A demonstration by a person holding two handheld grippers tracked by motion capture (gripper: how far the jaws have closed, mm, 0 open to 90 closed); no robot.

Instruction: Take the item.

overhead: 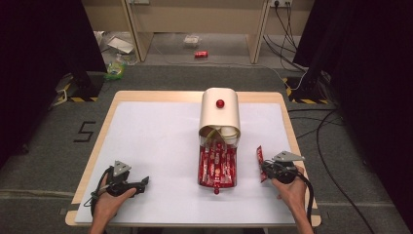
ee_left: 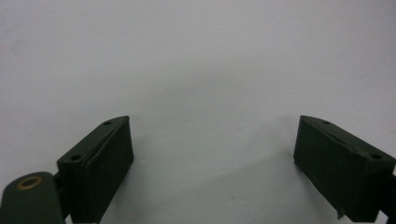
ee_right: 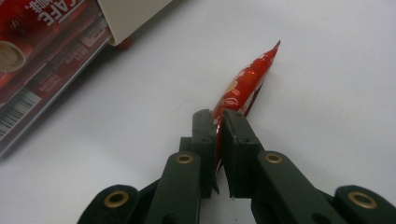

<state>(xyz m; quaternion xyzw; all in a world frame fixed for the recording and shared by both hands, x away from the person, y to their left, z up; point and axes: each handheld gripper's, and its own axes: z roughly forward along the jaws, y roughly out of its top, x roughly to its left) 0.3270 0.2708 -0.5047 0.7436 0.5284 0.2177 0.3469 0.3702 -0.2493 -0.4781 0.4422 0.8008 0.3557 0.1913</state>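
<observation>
A cream box (overhead: pixel 220 116) with a red knob (overhead: pixel 220 103) lies mid-table. Its red drawer (overhead: pixel 217 168), pulled out toward me, holds several red coffee sachets (ee_right: pixel 32 51). My right gripper (overhead: pixel 265 168) sits to the drawer's right, shut on one red sachet (overhead: pixel 260 161). In the right gripper view the sachet (ee_right: pixel 245 77) sticks out beyond the pinched jaws of my right gripper (ee_right: pixel 219 119), tilted up off the sheet. My left gripper (overhead: pixel 144 182) rests at the front left, and in its own view its jaws stand wide apart over bare white surface, my left gripper (ee_left: pixel 212 144) holding nothing.
A white sheet (overhead: pixel 160 146) covers the wooden table (overhead: pixel 287 109). Beyond the far edge stand wooden furniture legs (overhead: pixel 138 36), a red can (overhead: pixel 201 54) on the floor, litter at the left and cables (overhead: pixel 321 136) at the right.
</observation>
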